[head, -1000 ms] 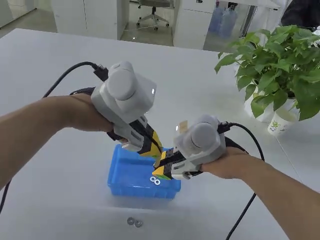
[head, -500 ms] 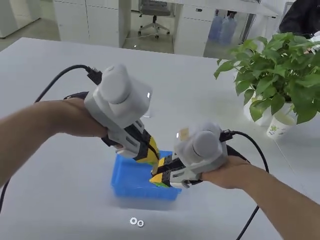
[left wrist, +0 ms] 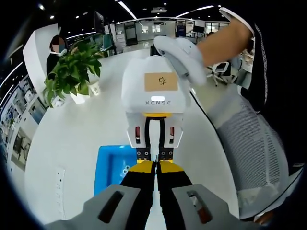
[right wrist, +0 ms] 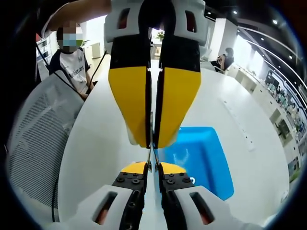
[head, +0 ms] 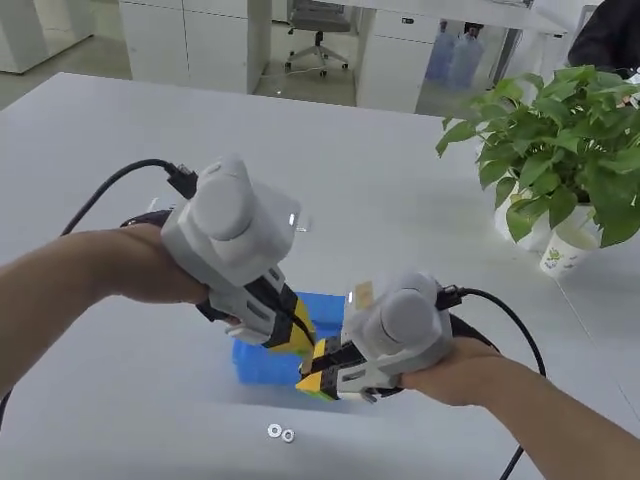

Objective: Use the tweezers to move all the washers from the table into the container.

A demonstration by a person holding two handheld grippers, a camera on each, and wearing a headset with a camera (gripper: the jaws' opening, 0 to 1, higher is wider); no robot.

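Both grippers meet tip to tip over the blue container point(head: 262, 362). In the head view my left gripper point(head: 298, 338) reaches in from the left and my right gripper point(head: 318, 378) from the right, at the container's near right corner. The right gripper view shows my right gripper point(right wrist: 153, 167) and the facing left gripper point(right wrist: 151, 139), both shut on the thin silver tweezers point(right wrist: 150, 155) that run between their yellow pads. My left gripper point(left wrist: 156, 166) points at the right gripper point(left wrist: 154, 157). Two washers point(head: 281, 433) lie on the white table just in front of the container.
A potted plant point(head: 560, 150) in a white pot stands at the table's far right. Black cables point(head: 110, 195) trail from both grippers across the table. The white tabletop point(head: 420, 200) stretches beyond the container. An office chair point(head: 315, 25) stands past the far edge.
The camera has shifted. Both grippers have sunk a little toward the container's near right corner, still tip to tip. They now hide the washers seen inside the container a second ago.
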